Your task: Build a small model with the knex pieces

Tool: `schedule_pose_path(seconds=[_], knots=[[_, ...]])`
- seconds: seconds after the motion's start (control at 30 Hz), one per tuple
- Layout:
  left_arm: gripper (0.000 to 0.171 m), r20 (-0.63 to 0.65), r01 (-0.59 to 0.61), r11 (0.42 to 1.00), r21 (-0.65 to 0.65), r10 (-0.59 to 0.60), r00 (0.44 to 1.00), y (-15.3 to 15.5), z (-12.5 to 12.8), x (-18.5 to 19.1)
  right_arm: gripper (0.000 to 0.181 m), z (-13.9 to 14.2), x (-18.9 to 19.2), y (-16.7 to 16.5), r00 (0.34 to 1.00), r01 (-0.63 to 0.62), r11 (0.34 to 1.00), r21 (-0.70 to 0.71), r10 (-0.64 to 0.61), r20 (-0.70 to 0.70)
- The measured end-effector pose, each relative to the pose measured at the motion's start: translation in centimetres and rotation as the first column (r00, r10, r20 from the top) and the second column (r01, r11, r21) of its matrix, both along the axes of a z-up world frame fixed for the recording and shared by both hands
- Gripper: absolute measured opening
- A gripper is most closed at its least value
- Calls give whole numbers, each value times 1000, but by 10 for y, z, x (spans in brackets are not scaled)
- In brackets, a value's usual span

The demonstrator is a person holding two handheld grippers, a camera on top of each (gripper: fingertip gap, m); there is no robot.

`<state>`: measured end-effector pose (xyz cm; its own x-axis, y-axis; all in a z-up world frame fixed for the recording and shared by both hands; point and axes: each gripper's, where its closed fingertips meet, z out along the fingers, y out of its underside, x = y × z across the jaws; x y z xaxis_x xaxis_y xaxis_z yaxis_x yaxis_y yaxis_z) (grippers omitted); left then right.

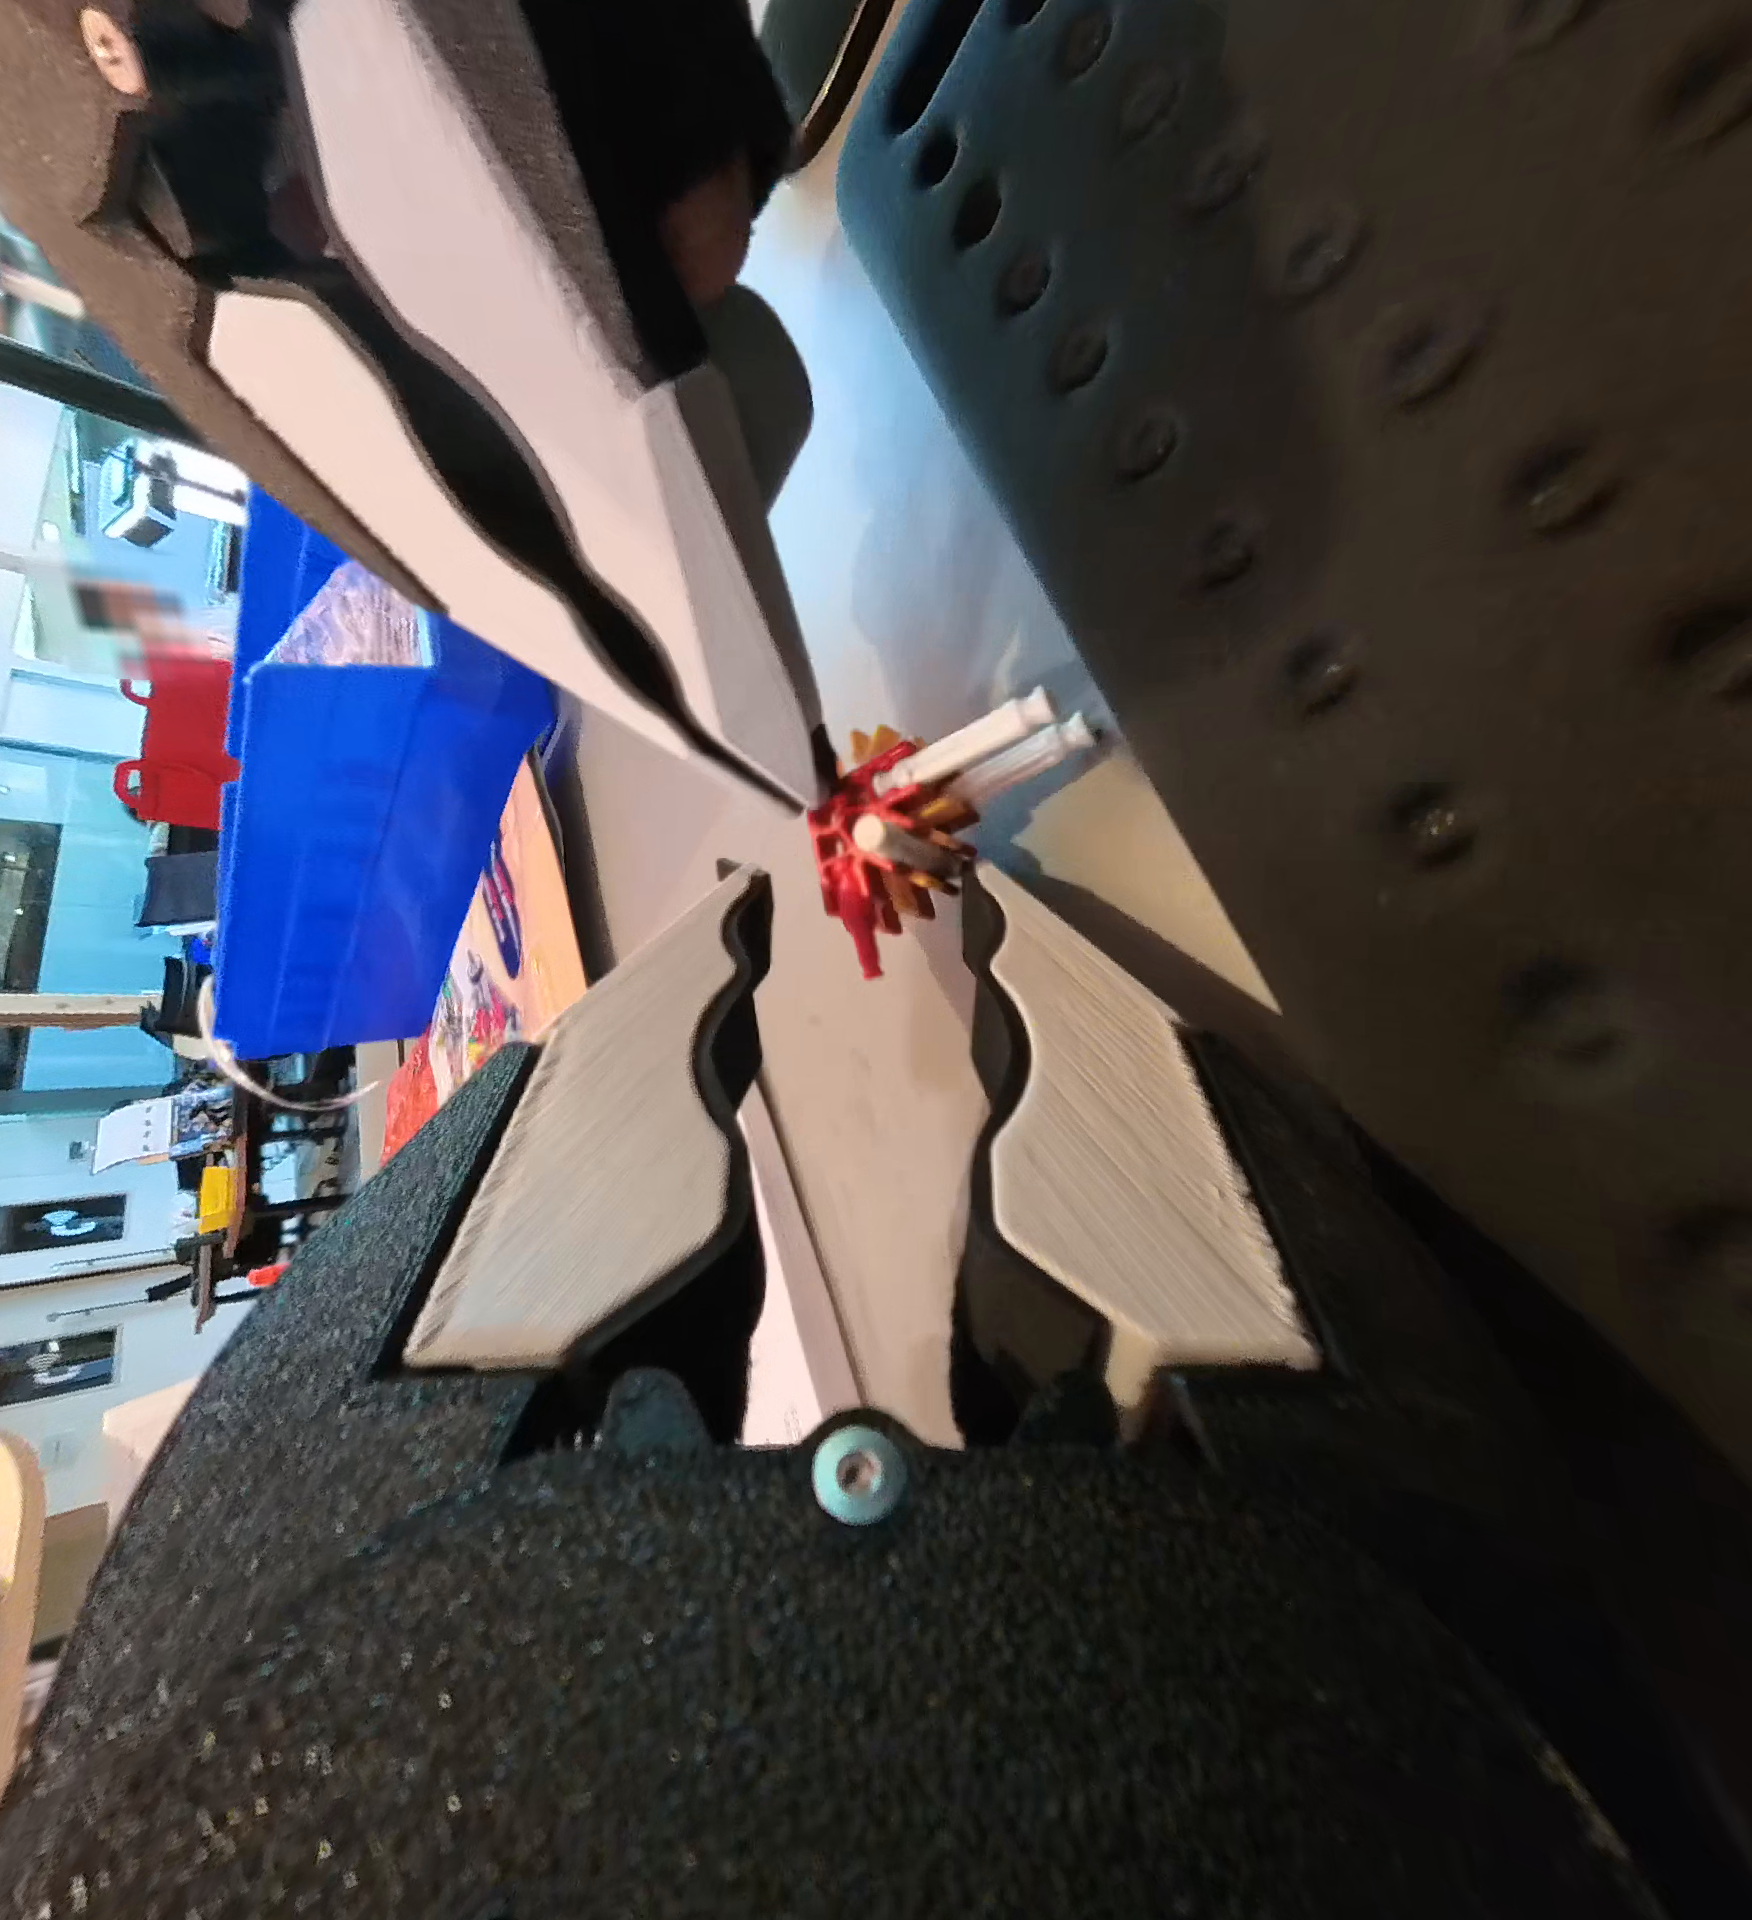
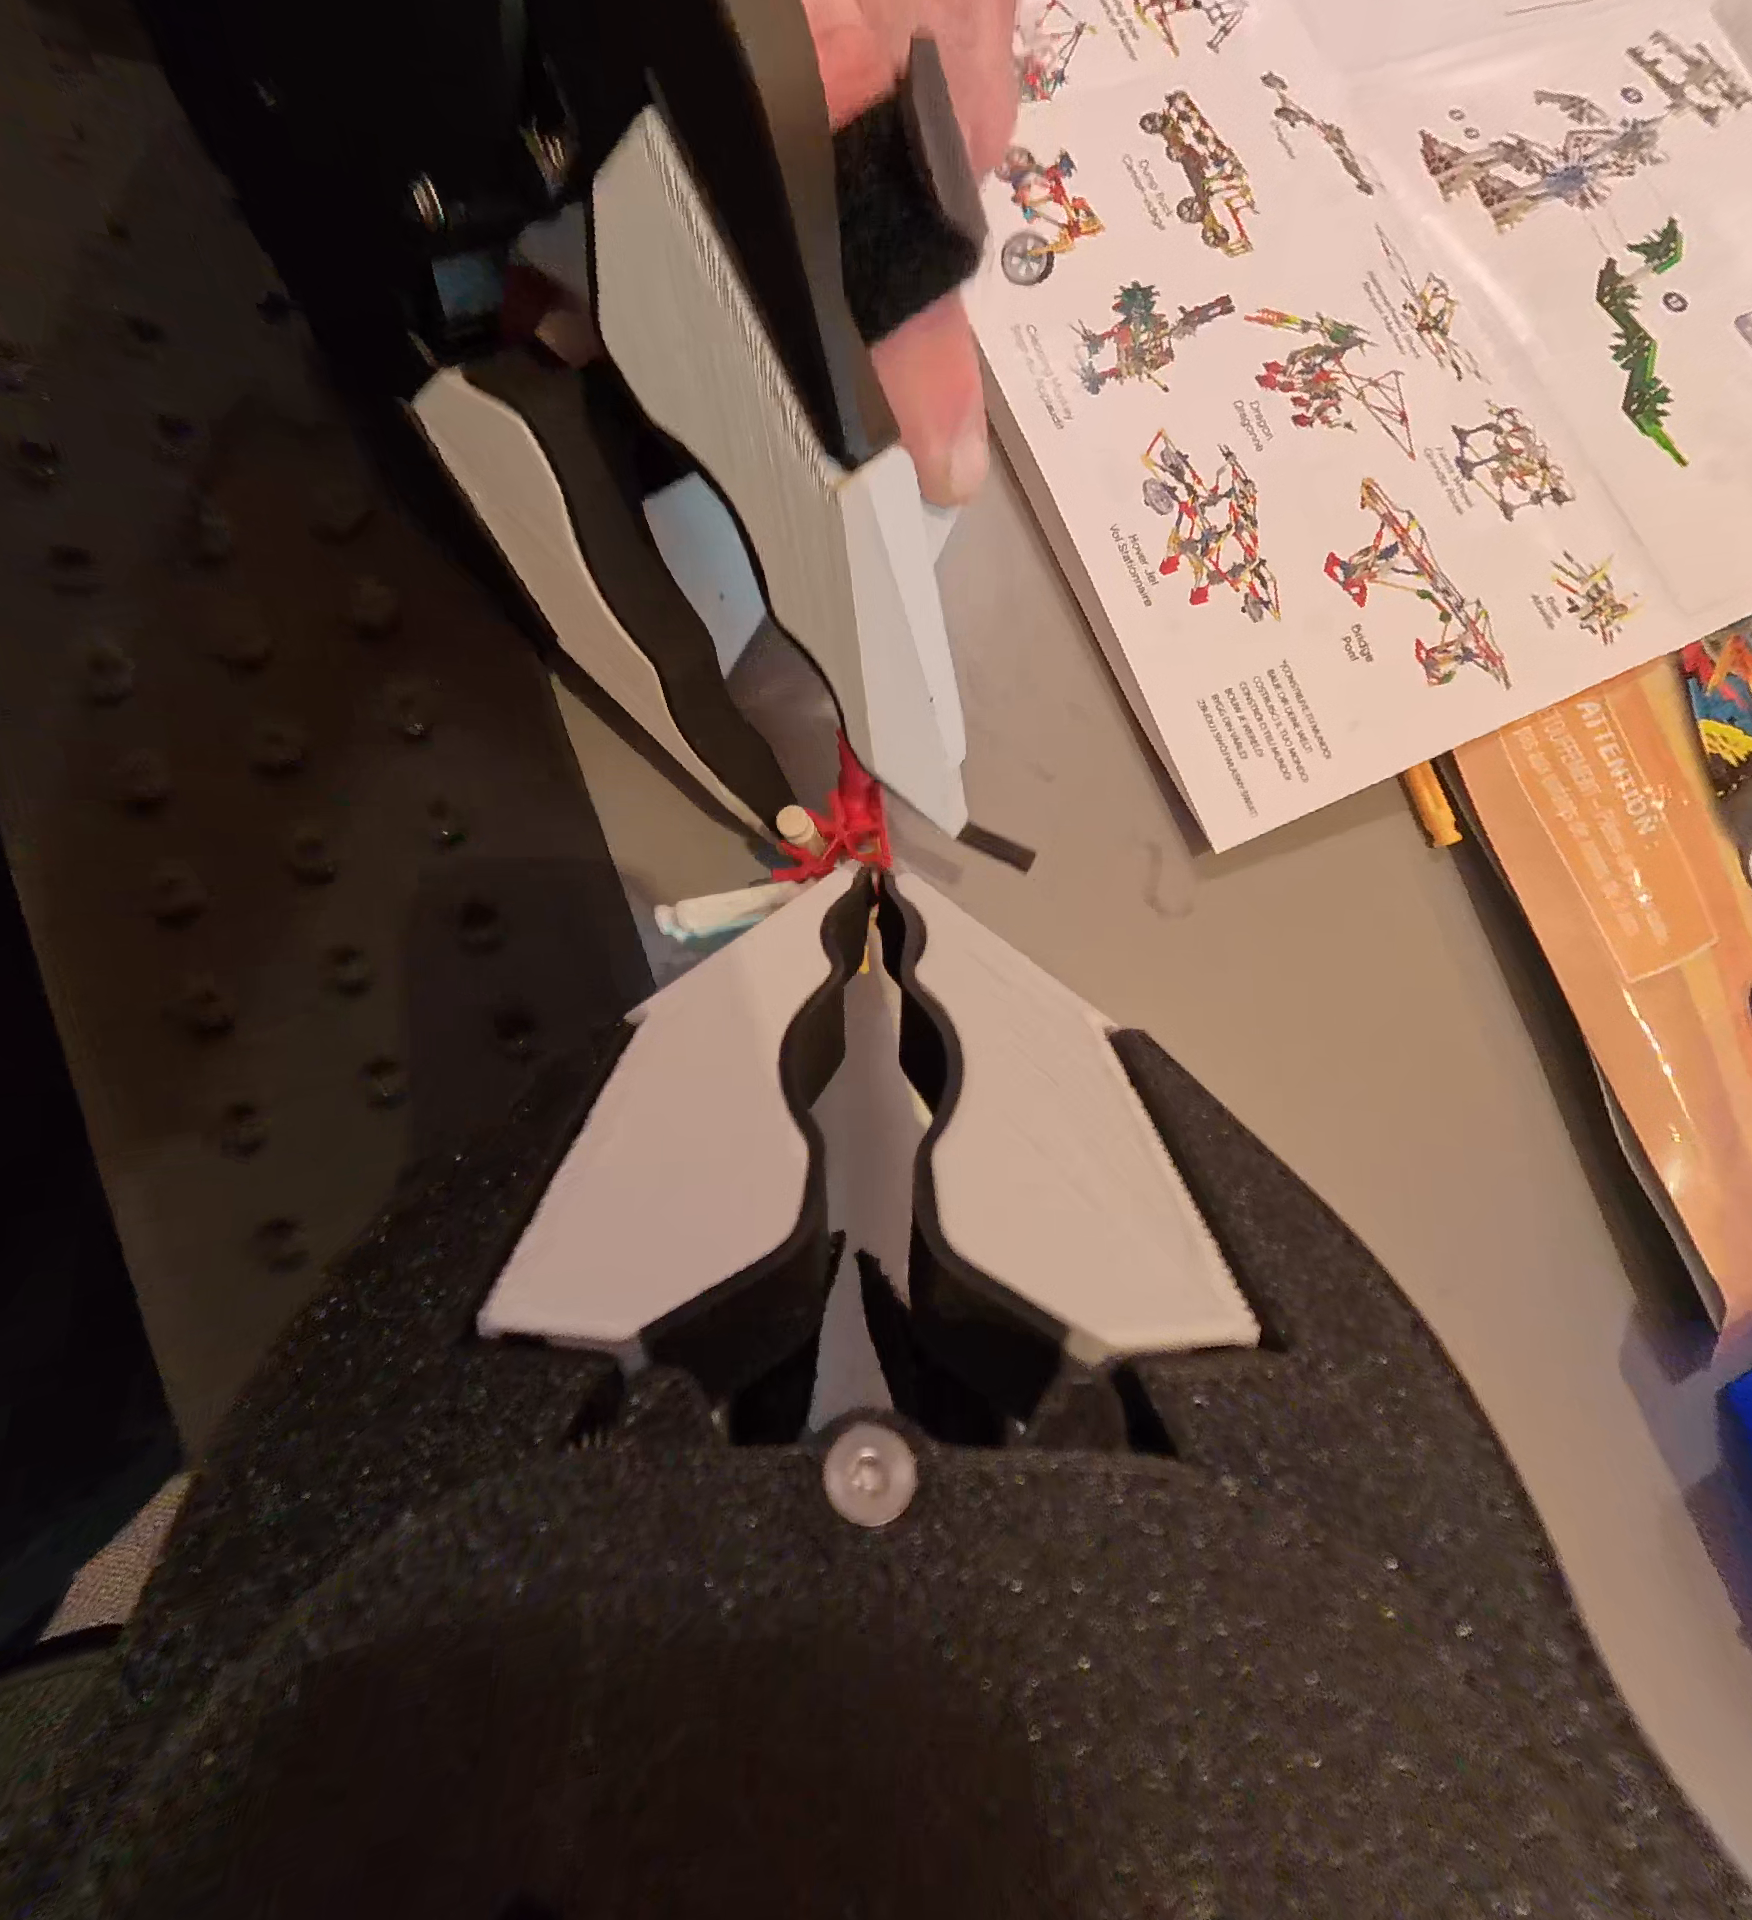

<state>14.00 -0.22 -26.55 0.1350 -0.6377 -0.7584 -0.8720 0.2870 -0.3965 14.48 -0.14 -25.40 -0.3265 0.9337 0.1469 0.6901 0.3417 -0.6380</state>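
The right hand-held gripper (image 2: 870, 883) is pinching a small toy cluster (image 1: 887, 836) of a red spoked plastic connector, short white rods and a tan toothed wheel. Its jaws are standing almost closed, with only the very tips biting on the cluster's near edge and a thin yellow sliver showing between them. So shallow a bite is, by my judgement, giving slim purchase, and it is depending on the jaws staying square to the piece.

The left hand-held gripper (image 1: 861, 883) is facing it from the opposite side with its jaws standing apart. They are bracketing the cluster, which is sitting just at and beyond the fingertips. The tan wheel is looking very close to one tip, but whether it is touching I cannot tell. On the other side a strip of bare surface is showing. A hand in a black fingerless glove (image 2: 913, 208) is steadying this tool.

The cluster is being held just over the pale grey tabletop (image 2: 1215, 1143), beside a dark dimpled panel (image 1: 1474, 520) that the white rods are pointing towards. A printed white leaflet of model pictures (image 2: 1371, 364) and an orange toy box (image 2: 1630, 935) are lying nearby, with a blue plastic bin (image 1: 363, 831) farther off.
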Motion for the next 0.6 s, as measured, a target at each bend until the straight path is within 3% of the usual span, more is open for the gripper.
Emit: schedule_pose_path(seconds=[0.37,0.6], knots=[[30,-44,-20,999,29,21,999,4,0,-11,1,6,-10,-5,1000,-6,997,-71,4,-24],[46,-10,-31,999,41,31,999,8,6,-13,1,12,-19,-12,998,-24,988,-150,16,-54]])
